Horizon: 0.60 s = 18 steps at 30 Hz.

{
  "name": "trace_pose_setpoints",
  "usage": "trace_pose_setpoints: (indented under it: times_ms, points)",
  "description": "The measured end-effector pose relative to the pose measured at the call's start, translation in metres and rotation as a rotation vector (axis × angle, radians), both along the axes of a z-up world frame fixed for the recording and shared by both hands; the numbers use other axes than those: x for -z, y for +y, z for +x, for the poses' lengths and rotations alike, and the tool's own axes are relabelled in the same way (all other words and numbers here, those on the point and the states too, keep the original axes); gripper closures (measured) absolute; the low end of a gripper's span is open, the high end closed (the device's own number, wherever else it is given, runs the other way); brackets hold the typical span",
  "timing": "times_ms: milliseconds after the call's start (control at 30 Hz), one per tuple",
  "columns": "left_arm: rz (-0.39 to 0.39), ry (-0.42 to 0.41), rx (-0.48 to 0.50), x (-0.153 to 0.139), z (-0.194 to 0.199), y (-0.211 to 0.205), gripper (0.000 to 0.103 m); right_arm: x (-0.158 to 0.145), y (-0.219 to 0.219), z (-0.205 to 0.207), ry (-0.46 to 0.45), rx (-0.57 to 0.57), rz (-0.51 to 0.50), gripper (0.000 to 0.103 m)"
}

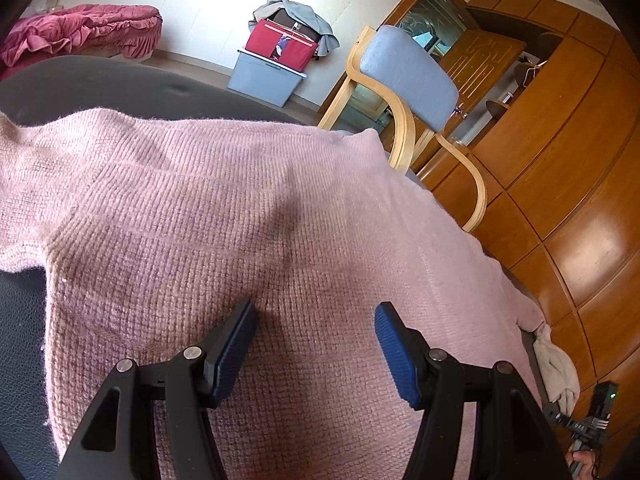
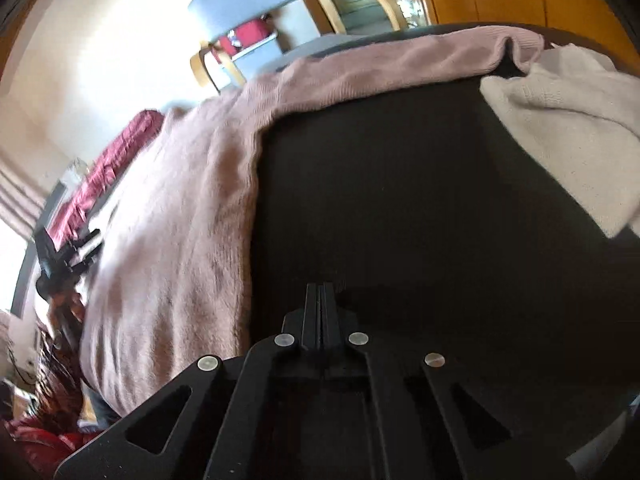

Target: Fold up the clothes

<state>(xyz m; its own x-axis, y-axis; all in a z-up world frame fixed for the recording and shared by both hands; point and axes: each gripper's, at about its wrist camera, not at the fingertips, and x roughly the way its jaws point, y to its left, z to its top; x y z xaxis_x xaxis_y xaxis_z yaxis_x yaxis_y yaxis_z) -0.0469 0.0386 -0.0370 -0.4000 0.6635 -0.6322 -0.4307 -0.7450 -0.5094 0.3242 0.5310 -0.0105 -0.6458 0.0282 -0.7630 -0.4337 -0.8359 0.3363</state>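
Left wrist view: the left gripper (image 1: 316, 344) hangs over a pink knit sweater (image 1: 224, 216), its blue pads (image 1: 394, 354) standing well apart with nothing between them. The sweater lies spread flat over a dark surface (image 1: 100, 84), covering most of the near field; one sleeve (image 1: 32, 160) runs off to the left. Whether the pads touch the knit cannot be told. At the sweater's right edge lies a cream cloth (image 1: 558, 368). Beyond the surface, on the far right, stands a chair (image 1: 408, 76) with a grey back and bent-wood frame, in front of a wooden cabinet (image 1: 560, 184). Against the far wall a red bag (image 1: 280, 46) sits on a grey box (image 1: 264, 80); a red quilt (image 1: 80, 34) lies at far left. The right gripper (image 1: 592, 420) shows at the lower right corner, held by a hand (image 1: 584, 460).

Right wrist view (blurred): the right gripper (image 2: 320, 312) has its jaws pressed together, holding nothing, over the bare dark surface (image 2: 400, 200). The sweater (image 2: 180, 240) lies to its left, its edge just beside the fingers, with a sleeve (image 2: 400, 60) stretched along the far side. The cream cloth (image 2: 560, 128) lies at far right. The left gripper (image 2: 64, 256) appears at the left, beyond the sweater.
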Motion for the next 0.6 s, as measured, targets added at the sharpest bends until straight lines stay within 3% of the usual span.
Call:
trace_pose_setpoints:
  times_ms: [67, 167, 333, 433, 467, 600]
  points:
    - [-0.014, 0.007, 0.000, -0.001, 0.002, 0.002, 0.040, -0.017, -0.007, -0.009, 0.026, -0.013, 0.095, 0.099]
    - [-0.023, 0.012, 0.000, -0.001, 0.002, 0.005, 0.040, -0.035, -0.034, -0.053, 0.088, -0.135, 0.151, 0.098]
    - [-0.014, 0.009, -0.001, 0.000, -0.003, 0.009, 0.040, -0.010, -0.080, -0.140, -0.005, -0.313, 0.231, 0.098]
    - [-0.012, 0.008, 0.000, 0.001, -0.002, 0.008, 0.040, 0.016, -0.072, -0.158, -0.100, -0.266, 0.309, 0.098]
    - [-0.012, 0.008, 0.000, 0.001, -0.002, 0.008, 0.040, 0.020, -0.063, -0.154, -0.084, -0.256, 0.286, 0.103]
    - [-0.010, 0.007, 0.001, 0.001, -0.002, 0.007, 0.040, 0.019, -0.026, -0.132, -0.007, -0.170, 0.165, 0.103]
